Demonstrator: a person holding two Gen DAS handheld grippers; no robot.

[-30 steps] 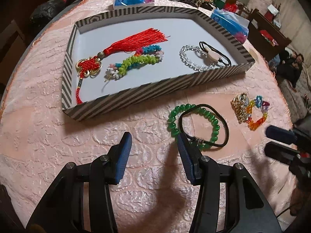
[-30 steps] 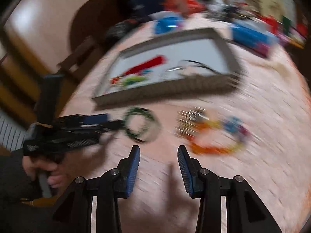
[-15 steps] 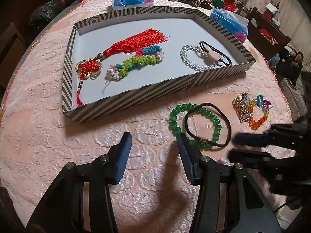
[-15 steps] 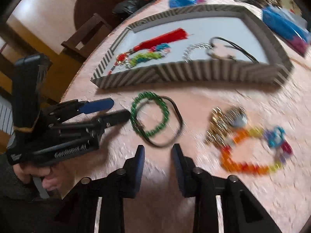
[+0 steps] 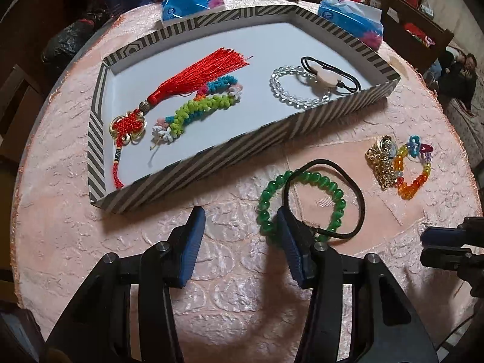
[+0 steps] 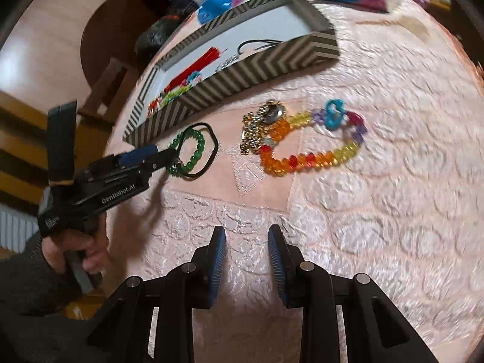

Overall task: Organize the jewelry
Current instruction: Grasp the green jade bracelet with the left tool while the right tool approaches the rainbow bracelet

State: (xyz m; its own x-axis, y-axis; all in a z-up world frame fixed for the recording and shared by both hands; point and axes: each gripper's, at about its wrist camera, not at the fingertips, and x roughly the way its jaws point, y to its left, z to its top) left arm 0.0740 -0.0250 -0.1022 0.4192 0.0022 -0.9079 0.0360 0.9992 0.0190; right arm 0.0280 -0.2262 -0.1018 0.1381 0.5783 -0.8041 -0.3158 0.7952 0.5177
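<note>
A striped tray (image 5: 211,157) holds a red tassel knot (image 5: 193,75), a green and blue woven cord (image 5: 199,109), a clear bead bracelet (image 5: 290,93) and a black cord with a pale pendant (image 5: 329,75). On the pink cloth in front lie a green bead bracelet (image 5: 302,181) with a black cord loop (image 5: 357,187), a gold charm (image 5: 382,163) and a multicoloured bead bracelet (image 5: 414,178). My left gripper (image 5: 240,239) is open, its right finger at the green bracelet's near edge. My right gripper (image 6: 246,254) is open and empty, short of the multicoloured bracelet (image 6: 311,157).
Two blue tissue packs (image 5: 190,3) (image 5: 351,21) lie behind the tray, with clutter at the table's far edge. Dark chairs (image 5: 18,90) stand to the left. A person sits on the floor at far right (image 5: 459,72).
My left gripper has crept forward to the green bracelet. My right gripper has swung right, from facing the green bracelet to facing the gold charm and multicoloured bracelet, its jaws a little narrower than at first.
</note>
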